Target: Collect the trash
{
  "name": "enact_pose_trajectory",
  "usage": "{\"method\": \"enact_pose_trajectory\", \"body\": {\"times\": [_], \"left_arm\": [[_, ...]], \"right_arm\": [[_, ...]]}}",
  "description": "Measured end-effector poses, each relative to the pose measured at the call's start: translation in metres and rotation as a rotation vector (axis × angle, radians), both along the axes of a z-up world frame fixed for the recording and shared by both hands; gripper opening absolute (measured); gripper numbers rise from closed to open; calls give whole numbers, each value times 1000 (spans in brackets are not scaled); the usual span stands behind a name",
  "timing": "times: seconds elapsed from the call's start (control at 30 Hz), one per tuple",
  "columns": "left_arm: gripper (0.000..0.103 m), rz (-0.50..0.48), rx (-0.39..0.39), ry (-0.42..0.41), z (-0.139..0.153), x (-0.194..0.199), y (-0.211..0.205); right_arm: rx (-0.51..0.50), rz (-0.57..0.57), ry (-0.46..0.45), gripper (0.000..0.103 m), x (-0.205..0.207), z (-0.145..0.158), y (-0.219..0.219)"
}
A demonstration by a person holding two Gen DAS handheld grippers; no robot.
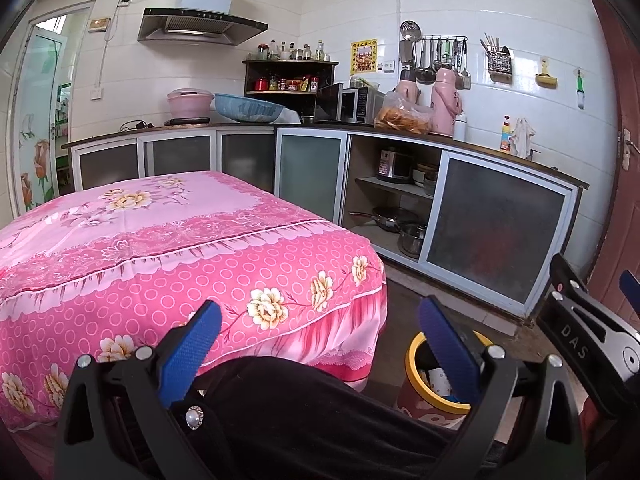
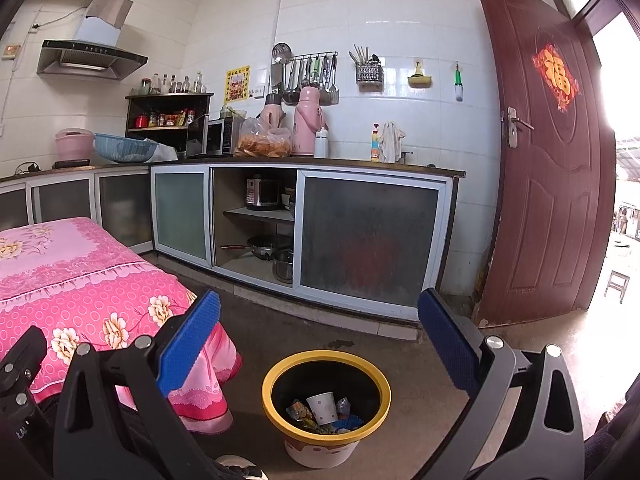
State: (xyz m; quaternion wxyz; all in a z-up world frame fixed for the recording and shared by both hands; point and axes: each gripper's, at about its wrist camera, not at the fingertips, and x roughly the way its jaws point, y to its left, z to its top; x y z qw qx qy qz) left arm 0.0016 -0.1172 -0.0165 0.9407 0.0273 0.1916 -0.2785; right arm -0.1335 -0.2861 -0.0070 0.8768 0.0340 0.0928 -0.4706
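Nearest, at the bottom of both frames: left gripper (image 1: 320, 340) spread wide and holding nothing, right gripper (image 2: 320, 328) spread wide too and equally empty. Just beyond, in the lower centre of the right wrist view, the yellow-rimmed bin (image 2: 326, 400) standing upright on the floor, with a paper cup (image 2: 322, 407), wrappers (image 2: 302, 411) and some blue scrap already inside; in the left wrist view only a part of the same bin (image 1: 412, 354), lower right, half hidden behind a blue finger (image 1: 448, 356). Probably near the end of the task, since no loose trash visible on the tablecloth (image 1: 132, 216) or on the bare floor. Possible trouble from here: knocking the light bin over with a finger while passing low over its rim, and so spilling the cup and wrappers out again; also catching the hanging edge of the cloth at lower left, just beside the bin, and dragging it. Also a risk of the two tools touching, with the right one already at the right edge of the left view. Open room mostly in the middle of the frame, a strip of floor between table corner and cabinets (image 2: 368, 240). Farther, the open shelf with pans, then the counter; at far right the red door (image 2: 548, 160), standing open to daylight.
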Motion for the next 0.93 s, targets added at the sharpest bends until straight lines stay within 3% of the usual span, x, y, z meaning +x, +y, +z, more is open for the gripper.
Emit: {"method": "enact_pose_trajectory", "body": {"times": [0.93], "left_arm": [[95,-3,4,10,-3,1,0]], "right_arm": [[1,0,2,95,1,-2,0]]}}
